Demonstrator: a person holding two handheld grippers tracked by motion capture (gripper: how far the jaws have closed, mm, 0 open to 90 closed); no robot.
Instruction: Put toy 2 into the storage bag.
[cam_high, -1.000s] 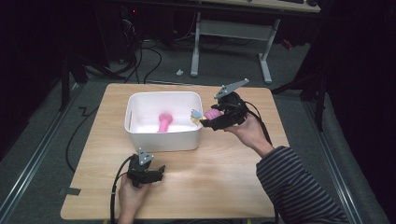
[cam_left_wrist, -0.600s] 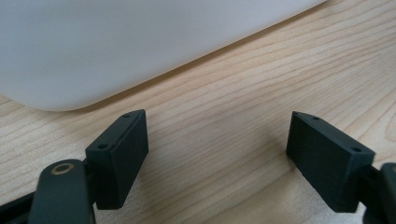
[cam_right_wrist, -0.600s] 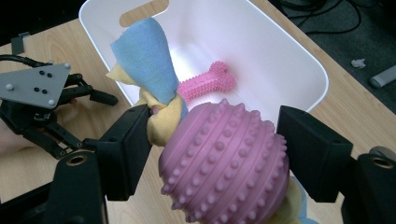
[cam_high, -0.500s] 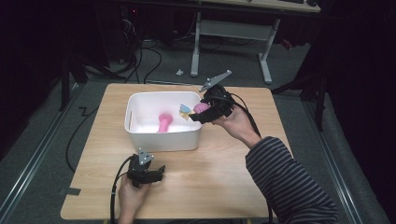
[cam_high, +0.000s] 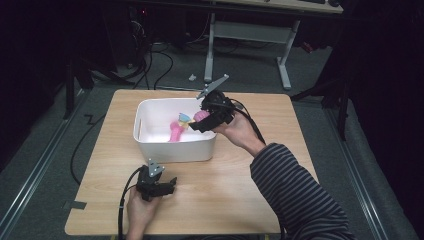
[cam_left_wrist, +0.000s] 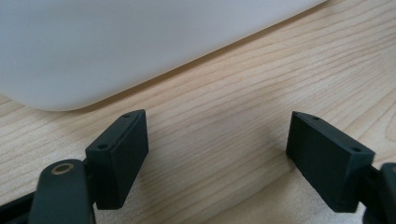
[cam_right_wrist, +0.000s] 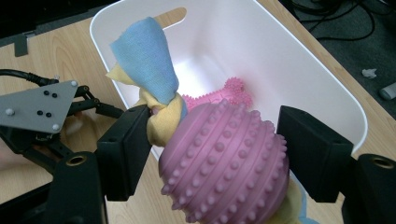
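A person's right gripper (cam_high: 196, 121) carries a pink studded ball (cam_right_wrist: 224, 163) with a blue-and-yellow cloth knot (cam_right_wrist: 149, 74) across the near-right rim of a white bin (cam_high: 175, 150), its jaws clamped on the ball's sides. A second ago the toy hung outside the bin's right wall; half a second ago it was at the rim; now, in the high view, it hangs over the inside of the bin, so the carry looks nearly done and a release into the bin is probably the next step. A pink spiky bone (cam_right_wrist: 224, 93) already lies on the bin floor, seen in the right gripper view just beyond the ball, with bare white floor to either side of it for the ball to drop into. The cloth tail rises above the left-hand jaw and stands free of the bin wall. The left gripper (cam_high: 170, 182) has stayed where it was on the wooden table (cam_high: 240, 200), near the front of the bin and apart from it, its jaws wide apart with nothing between them; the left gripper view shows the bin's outer wall close ahead. The table to the right of the bin and in front of it gives the right arm free room to draw back.
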